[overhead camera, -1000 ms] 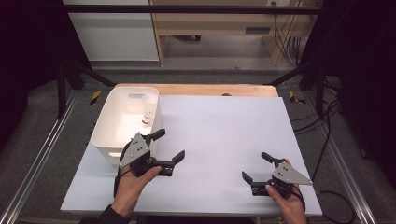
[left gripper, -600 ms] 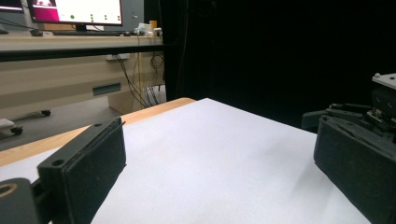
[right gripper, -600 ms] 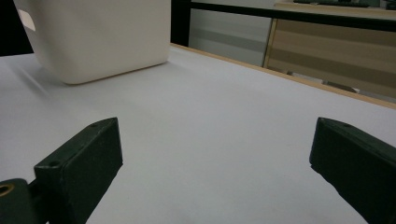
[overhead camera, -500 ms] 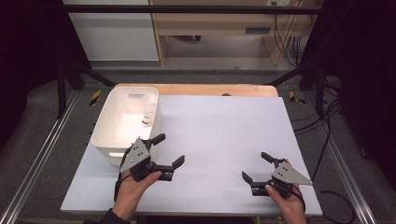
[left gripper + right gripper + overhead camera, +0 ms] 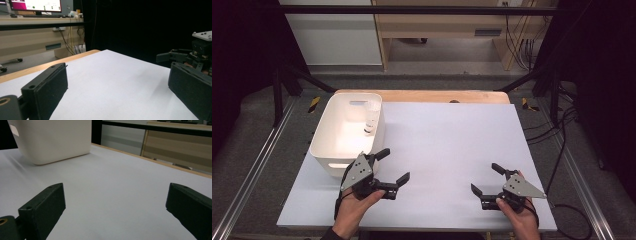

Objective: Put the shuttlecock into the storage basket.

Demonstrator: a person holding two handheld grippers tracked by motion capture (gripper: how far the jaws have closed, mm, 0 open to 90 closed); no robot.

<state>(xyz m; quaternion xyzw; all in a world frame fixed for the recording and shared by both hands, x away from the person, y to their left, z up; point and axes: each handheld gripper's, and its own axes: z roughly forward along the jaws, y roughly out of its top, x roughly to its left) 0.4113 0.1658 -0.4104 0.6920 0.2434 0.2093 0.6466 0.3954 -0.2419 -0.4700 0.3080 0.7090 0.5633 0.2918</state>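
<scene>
White rounded bin (image 5: pixel 343 134) with handle slots, standing at the bench's (image 5: pixel 452 145) ten o'clock, just beyond the left tool (image 5: pixel 393 166), near but apart from it. Inside, against the far right wall, a small pale upright thing (image 5: pixel 370 119), perhaps a clear cup or bottle, too small and washed out to name. In the right gripper view, just the bin's smooth outer wall (image 5: pixel 52 140) at eleven o'clock, top cut off by the frame. Left tool held in a hand (image 5: pixel 354 210) at the bench's seven o'clock, grey plate on top, jaws spread wide toward three o'clock, nothing between them, hovering over or resting on bare white surface; contact hard to judge. Right tool (image 5: pixel 487 180) at five o'clock, likewise spread wide and empty, pointing toward nine o'clock. In the left gripper view, the right tool (image 5: pixel 175 56) across the bench at three o'clock, partly hidden behind the near jaw.
</scene>
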